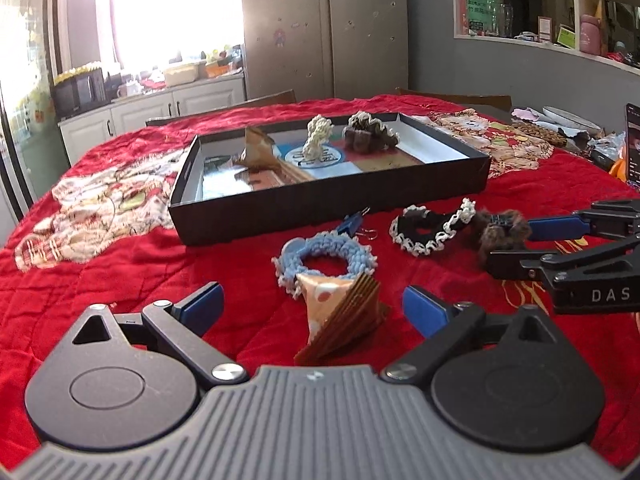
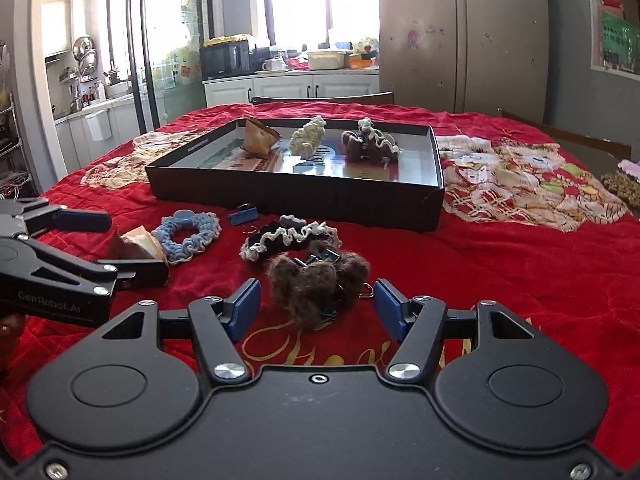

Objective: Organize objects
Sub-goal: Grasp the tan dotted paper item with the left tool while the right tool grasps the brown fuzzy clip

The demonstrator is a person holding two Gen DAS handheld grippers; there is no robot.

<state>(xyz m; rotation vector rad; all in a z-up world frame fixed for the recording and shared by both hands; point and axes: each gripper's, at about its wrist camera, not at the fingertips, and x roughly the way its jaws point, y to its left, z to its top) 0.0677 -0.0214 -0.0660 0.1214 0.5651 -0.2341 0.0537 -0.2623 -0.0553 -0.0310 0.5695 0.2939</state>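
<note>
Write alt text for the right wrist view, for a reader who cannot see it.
The open right tool frames a fuzzy brown scrunchie on a red tablecloth. Beyond lie a black-and-white scrunchie, a blue scrunchie and a blue binder clip, before a black tray holding three items. The left tool enters at left.

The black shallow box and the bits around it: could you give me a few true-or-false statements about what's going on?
1. The black shallow box holds a cream crocheted scrunchie. True.
2. The light blue crocheted scrunchie lies inside it. False: it lies on the red tablecloth, outside.
3. The right gripper grips the brown fuzzy scrunchie. False: its jaws stand open around it.
4. The left gripper is open near a folded paper pyramid. True.
</note>
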